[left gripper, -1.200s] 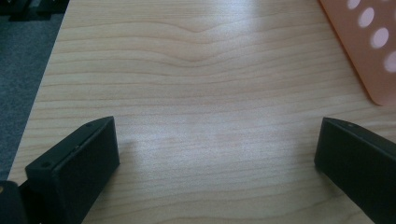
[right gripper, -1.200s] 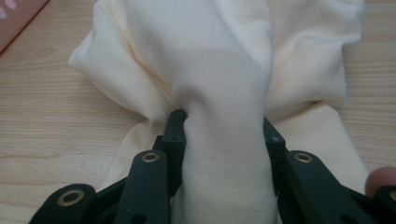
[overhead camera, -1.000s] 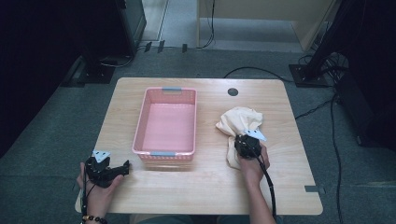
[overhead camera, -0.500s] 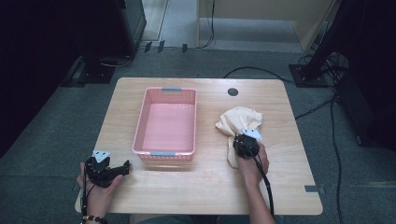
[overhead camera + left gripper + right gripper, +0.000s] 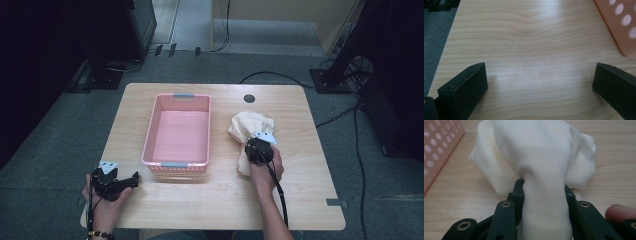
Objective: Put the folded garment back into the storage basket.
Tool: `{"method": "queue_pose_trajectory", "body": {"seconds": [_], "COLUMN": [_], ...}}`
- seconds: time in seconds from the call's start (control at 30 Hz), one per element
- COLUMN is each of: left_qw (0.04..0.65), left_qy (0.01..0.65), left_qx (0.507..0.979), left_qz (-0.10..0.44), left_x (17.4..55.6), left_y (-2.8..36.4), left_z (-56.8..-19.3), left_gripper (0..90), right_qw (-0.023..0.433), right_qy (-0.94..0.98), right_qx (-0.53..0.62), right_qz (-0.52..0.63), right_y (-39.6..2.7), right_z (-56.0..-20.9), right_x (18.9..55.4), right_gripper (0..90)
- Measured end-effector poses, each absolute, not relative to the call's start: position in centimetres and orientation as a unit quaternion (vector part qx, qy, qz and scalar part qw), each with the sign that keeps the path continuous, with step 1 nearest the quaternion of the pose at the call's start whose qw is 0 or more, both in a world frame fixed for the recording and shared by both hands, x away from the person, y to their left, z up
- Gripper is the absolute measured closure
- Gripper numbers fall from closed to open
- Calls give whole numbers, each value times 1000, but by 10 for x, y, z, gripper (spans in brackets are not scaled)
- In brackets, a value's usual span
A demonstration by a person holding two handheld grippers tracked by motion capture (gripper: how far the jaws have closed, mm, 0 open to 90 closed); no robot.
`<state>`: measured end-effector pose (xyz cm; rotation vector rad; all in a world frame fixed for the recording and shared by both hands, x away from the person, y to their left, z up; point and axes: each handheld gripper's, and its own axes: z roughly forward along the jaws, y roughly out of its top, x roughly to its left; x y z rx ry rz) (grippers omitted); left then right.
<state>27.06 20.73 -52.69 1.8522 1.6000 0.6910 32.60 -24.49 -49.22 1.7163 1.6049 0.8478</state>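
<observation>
Cream cloth (image 5: 544,157) is sitting bunched between the black jaws of the right gripper (image 5: 544,192), which are pinching a thick fold of the fabric from both sides while the rest is billowing out above them. Seen from the high view, the right gripper (image 5: 259,149) is hovering over the near end of the cloth (image 5: 250,127), which is lying on the right half of the wooden table (image 5: 310,190), just beside the pink basket (image 5: 179,164) and apart from it. A fingertip is peeking in at the lower right of the right gripper view. The basket is standing near the middle of the table, its perforated wall also showing at the left edge of the right gripper view.

Near the table's front left corner, the left gripper (image 5: 131,179) is resting in the person's hand, pointing toward the basket. Its jaws are standing wide apart in the left gripper view, gripping nothing, with bare wood grain between them and a corner of the basket (image 5: 624,30) showing at the upper right.
</observation>
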Motion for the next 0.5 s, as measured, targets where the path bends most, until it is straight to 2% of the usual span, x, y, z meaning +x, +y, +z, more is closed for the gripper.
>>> {"method": "queue_pose_trajectory", "body": {"seconds": [0.5], "left_qw": [295], "left_qy": [601], "left_qx": [696], "left_qz": [260], "left_x": [271], "left_y": [207], "left_z": [-527], "left_gripper": [0], "right_qw": [324], "right_qy": [622], "right_qx": [623], "right_qz": [345], "right_y": [-218], "right_z": [-446], "right_x": [329], "right_gripper": [674]}}
